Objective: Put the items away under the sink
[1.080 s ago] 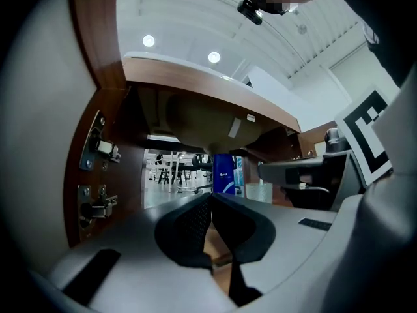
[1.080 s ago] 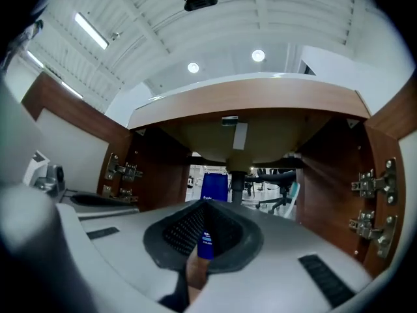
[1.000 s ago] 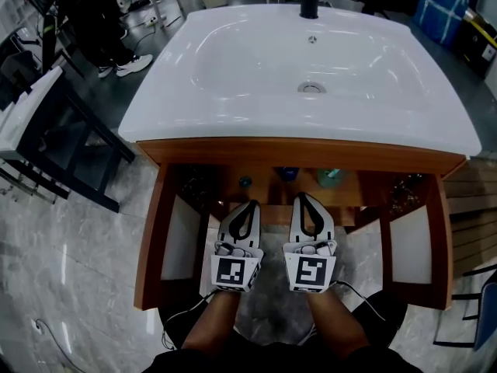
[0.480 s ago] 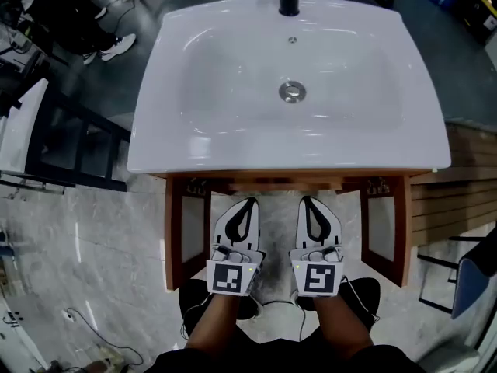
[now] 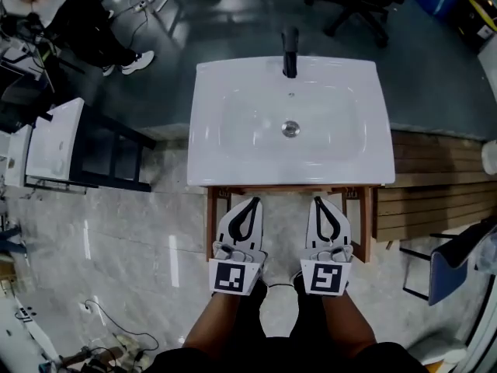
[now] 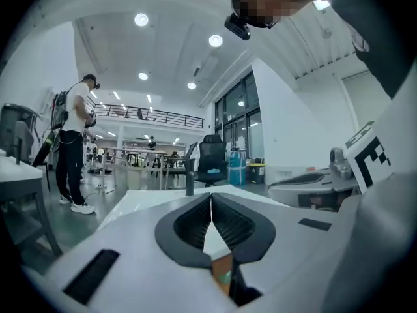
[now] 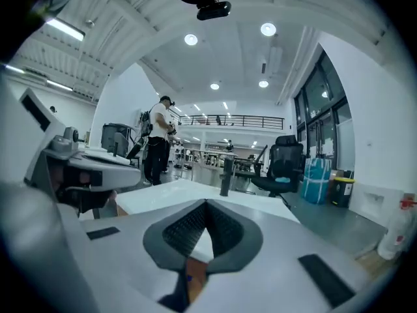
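Note:
From high above, the white sink basin (image 5: 290, 123) with its black faucet (image 5: 290, 51) tops a wooden cabinet whose two doors (image 5: 210, 224) stand swung open toward me. The basin hides the cabinet's inside and whatever is stored there. My left gripper (image 5: 247, 205) and right gripper (image 5: 324, 203) hover side by side just in front of the cabinet, both pointing at the sink. Each is shut, with nothing between its fingers. In the left gripper view the left gripper (image 6: 210, 198) is aimed across the white sink top toward the faucet (image 6: 189, 183). The right gripper (image 7: 206, 203) does the same.
A dark-framed table with a white top (image 5: 54, 142) stands to the left. A slatted wooden platform (image 5: 435, 185) lies to the right, with a blue chair (image 5: 454, 263) nearer me. A person (image 5: 78, 14) is at the back left, an office chair (image 5: 357, 2) behind the sink. Cables (image 5: 116, 340) trail on the marble floor.
Both grippers and the head camera have risen together. The sink now looks smaller and farther below, and the bottles seen inside the cabinet a second ago are hidden under the basin.

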